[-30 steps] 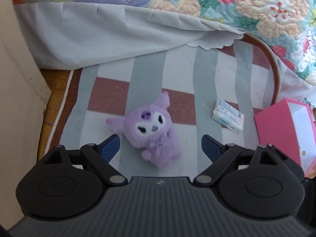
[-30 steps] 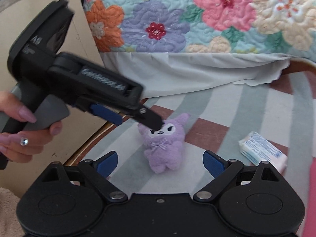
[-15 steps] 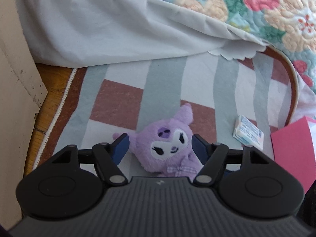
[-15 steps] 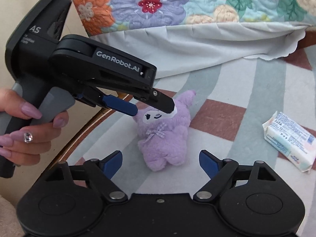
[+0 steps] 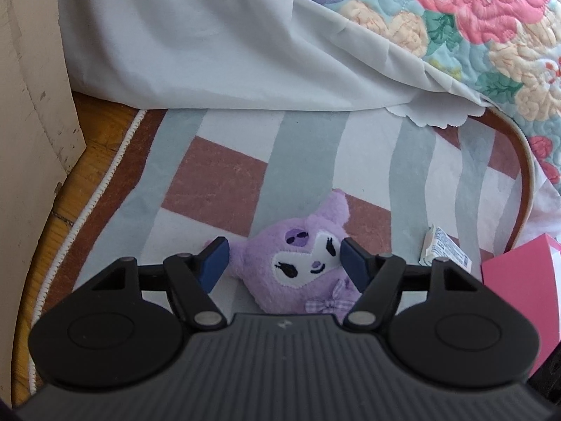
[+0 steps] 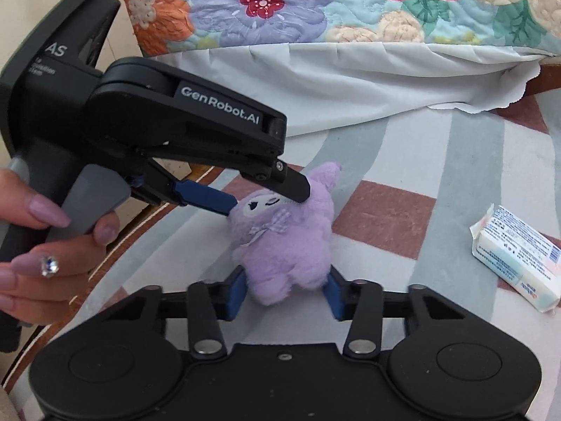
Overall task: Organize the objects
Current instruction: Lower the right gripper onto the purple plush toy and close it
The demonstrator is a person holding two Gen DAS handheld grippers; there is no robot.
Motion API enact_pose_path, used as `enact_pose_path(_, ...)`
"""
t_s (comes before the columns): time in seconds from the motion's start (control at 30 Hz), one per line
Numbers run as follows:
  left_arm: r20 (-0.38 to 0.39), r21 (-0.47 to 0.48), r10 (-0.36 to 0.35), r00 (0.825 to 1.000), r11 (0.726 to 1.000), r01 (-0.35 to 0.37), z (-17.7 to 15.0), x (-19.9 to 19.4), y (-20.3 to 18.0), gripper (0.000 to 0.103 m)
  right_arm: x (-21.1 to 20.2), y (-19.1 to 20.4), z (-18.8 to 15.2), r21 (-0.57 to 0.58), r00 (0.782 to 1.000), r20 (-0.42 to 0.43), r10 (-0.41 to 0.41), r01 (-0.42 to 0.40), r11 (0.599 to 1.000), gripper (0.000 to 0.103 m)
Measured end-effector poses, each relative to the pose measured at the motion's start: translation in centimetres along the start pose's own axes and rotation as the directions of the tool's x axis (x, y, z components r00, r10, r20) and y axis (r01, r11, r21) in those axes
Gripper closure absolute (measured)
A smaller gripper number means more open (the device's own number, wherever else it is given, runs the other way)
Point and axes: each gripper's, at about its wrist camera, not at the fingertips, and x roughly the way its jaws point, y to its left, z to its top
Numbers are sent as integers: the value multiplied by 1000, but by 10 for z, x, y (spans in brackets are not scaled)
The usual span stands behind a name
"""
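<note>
1. Right gripper (image 6: 285, 289) nearest in its own view, jaws just closed in, blue pads (image 6: 235, 293) pressed on either side of the lower body of the purple plush toy (image 6: 291, 242); grasping the toy at its feet.
2. Left gripper (image 5: 282, 259) clamped on the same toy's head (image 5: 301, 263), one blue pad at each cheek; jaws narrowed within the last second, now holding. From the right wrist view, seen reaching in from the left side (image 6: 268, 196), upper finger on the top of the head, blue pad against the face.
3. Gripped by a hand (image 6: 45, 249) at the left gripper's grey handle, long mauve nails, a gem on one nail.
4. Plush toy lying on the striped rug (image 6: 455, 161), grey, white and brick-red bands, roughly at the rug's middle, held at both ends by the two grippers.
5. Just to the toy's right, apart from it, a small white wrapped packet (image 6: 515, 256) flat on the rug; also visible in the left wrist view (image 5: 443, 249).
6. At the right edge of the left wrist view, a pink box (image 5: 519, 280), corner only, past the packet.
7. Left of the rug, bare wooden floor (image 5: 94, 122) and a beige panel (image 5: 31, 105) standing upright.
8. Farthest back, a pale sheet (image 5: 217, 45) hanging down to the rug's far edge, under a floral quilt (image 6: 350, 3) in pink, purple, orange and teal.
</note>
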Motion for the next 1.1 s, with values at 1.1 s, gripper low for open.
enact_pose_path(1.1, -124, 92, -273, 954, 954, 285, -35, 19, -43, 64, -67, -66, -14, 118, 989, -115, -88, 101, 988, 75)
